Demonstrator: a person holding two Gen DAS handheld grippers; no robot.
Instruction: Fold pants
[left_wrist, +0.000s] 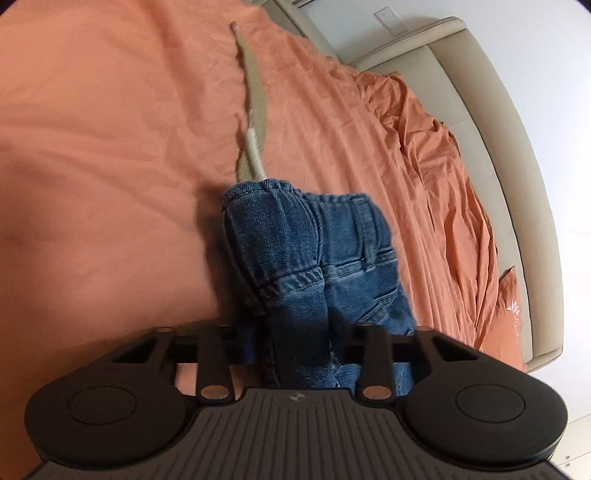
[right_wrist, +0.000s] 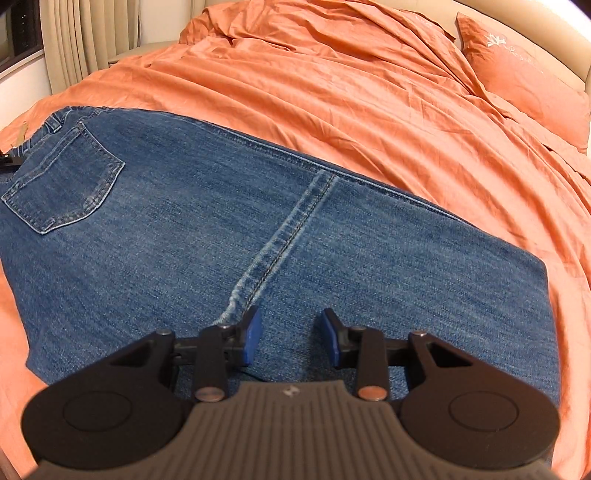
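Observation:
Blue denim pants (right_wrist: 229, 221) lie flat on the orange bed sheet (right_wrist: 369, 103), back pocket at the left, a stitched seam running down to the near edge. My right gripper (right_wrist: 291, 338) is open just above the denim near that seam, blue pads (right_wrist: 253, 334) apart and empty. In the left wrist view my left gripper (left_wrist: 299, 343) is shut on a bunched fold of the pants (left_wrist: 314, 251) at the waistband, lifted off the sheet; its fingertips are hidden by the cloth. A beige drawstring (left_wrist: 255, 107) trails from the waistband across the bed.
An orange pillow (right_wrist: 524, 81) lies at the far right by the beige padded headboard (left_wrist: 480, 122). Rumpled orange bedding (left_wrist: 443, 166) bunches along the bed's edge. Beige curtains (right_wrist: 85, 33) hang at the far left.

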